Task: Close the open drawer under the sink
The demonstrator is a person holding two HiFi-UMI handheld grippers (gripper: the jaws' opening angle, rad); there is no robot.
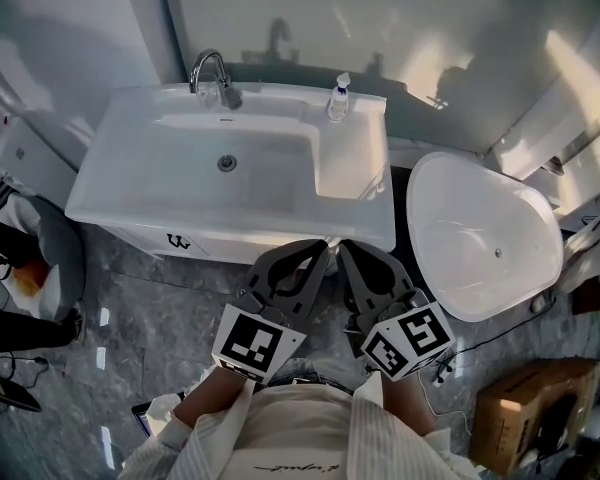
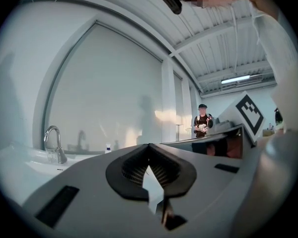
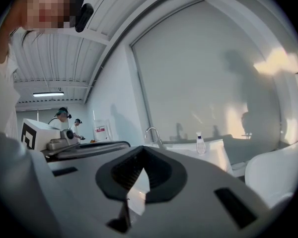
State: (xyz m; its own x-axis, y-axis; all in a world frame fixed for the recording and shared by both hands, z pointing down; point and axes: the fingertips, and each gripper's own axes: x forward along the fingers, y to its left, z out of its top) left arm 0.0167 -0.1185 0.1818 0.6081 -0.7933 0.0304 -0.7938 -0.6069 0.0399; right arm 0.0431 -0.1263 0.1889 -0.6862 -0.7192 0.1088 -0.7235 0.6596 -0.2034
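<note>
The white sink [image 1: 230, 158] stands on its vanity against the wall. Below the basin's front edge I see a strip of the vanity front [image 1: 180, 240] with a small dark logo; whether a drawer stands out there I cannot tell. My left gripper [image 1: 298, 253] and right gripper [image 1: 355, 253] are held side by side close to my chest, tips pointing at the basin's front right corner and apart from it. Both are shut and hold nothing. The left gripper [image 2: 149, 145] and right gripper [image 3: 141, 148] views look upward over the sink at the wall and ceiling.
A chrome faucet [image 1: 212, 73] and a small spray bottle [image 1: 338, 98] sit on the sink's back rim. A white oval tub [image 1: 480, 233] stands at the right, with a cardboard box [image 1: 535, 408] in front of it. A person's legs [image 1: 20, 323] show at the left edge. The floor is grey marble.
</note>
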